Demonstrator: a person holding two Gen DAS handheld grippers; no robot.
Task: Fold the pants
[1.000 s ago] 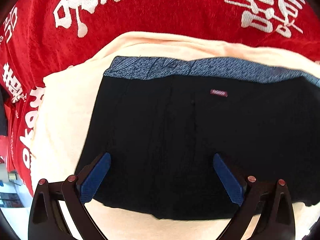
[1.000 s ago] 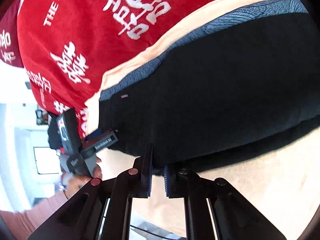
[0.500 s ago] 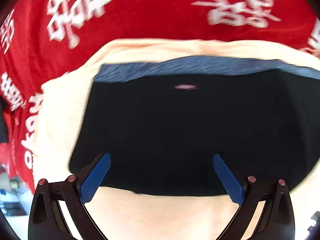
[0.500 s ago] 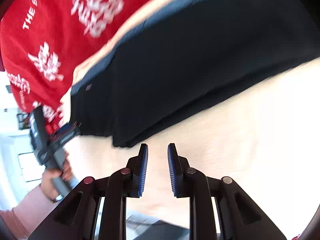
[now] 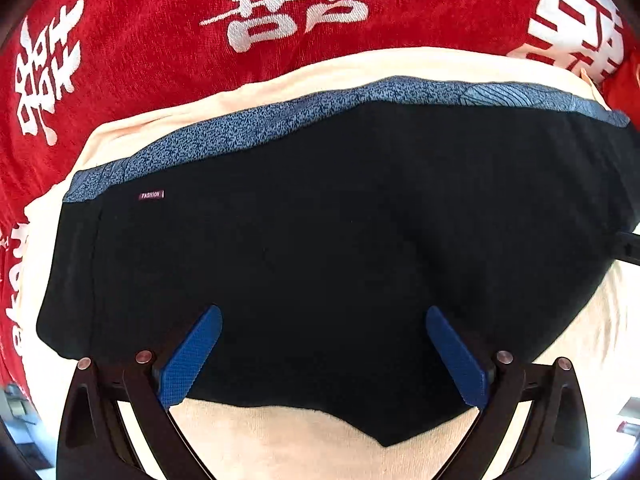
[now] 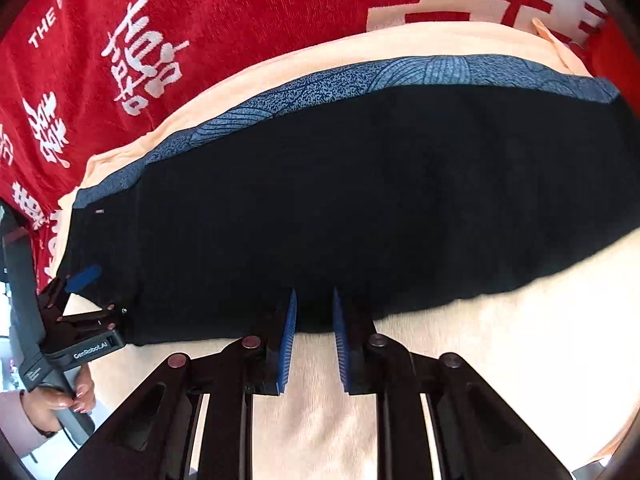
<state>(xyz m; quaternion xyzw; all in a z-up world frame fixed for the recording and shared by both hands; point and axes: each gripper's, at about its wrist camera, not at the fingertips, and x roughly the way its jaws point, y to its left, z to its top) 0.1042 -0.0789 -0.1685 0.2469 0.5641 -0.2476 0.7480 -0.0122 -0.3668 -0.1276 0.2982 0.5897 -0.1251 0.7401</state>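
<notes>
The black pants (image 5: 320, 248) with a blue patterned waistband (image 5: 360, 96) lie folded flat on a cream towel (image 5: 280, 432). My left gripper (image 5: 320, 332) is open wide, empty, its blue pads over the near edge of the pants. In the right wrist view the pants (image 6: 360, 200) fill the middle. My right gripper (image 6: 314, 312) has its jaws a narrow gap apart with nothing between them, tips at the near hem. The left gripper (image 6: 80, 280) shows at the far left, held by a hand.
A red cloth with white characters (image 5: 160, 40) covers the surface beyond the towel. The cream towel (image 6: 500, 360) spreads wide at the near right. Floor and room clutter show at the left edge (image 6: 8, 360).
My right gripper let go of the pants hem, opened slightly and came back to the near edge. My left gripper shifted right along the pants; the fashion label now sits far left.
</notes>
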